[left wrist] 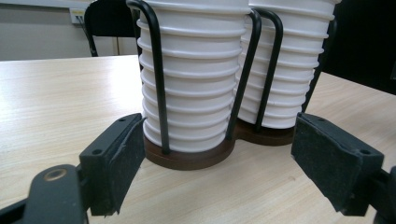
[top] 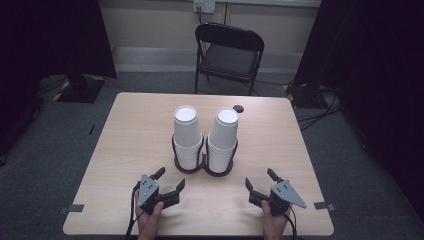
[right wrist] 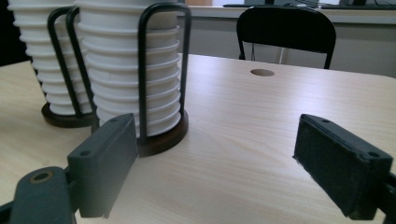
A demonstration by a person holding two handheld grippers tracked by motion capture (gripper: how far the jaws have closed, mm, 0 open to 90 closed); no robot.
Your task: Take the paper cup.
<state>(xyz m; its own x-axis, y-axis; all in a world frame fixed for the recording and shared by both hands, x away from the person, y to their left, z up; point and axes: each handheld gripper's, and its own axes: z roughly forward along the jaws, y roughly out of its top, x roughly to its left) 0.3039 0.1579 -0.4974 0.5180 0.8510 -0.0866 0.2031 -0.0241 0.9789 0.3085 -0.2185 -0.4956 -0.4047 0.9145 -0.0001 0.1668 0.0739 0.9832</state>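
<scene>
Cup holder, two white cup stacks: left gripper and right gripper just before it, jaws apart, empty. Approach the top cup squarely, squeeze lightly.

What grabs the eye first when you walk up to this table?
Two tall stacks of white cups stand upside down in a dark double holder at the middle of the wooden table. Nearer the front edge, the left hand-held gripper and the right hand-held gripper point at them, both open.
</scene>
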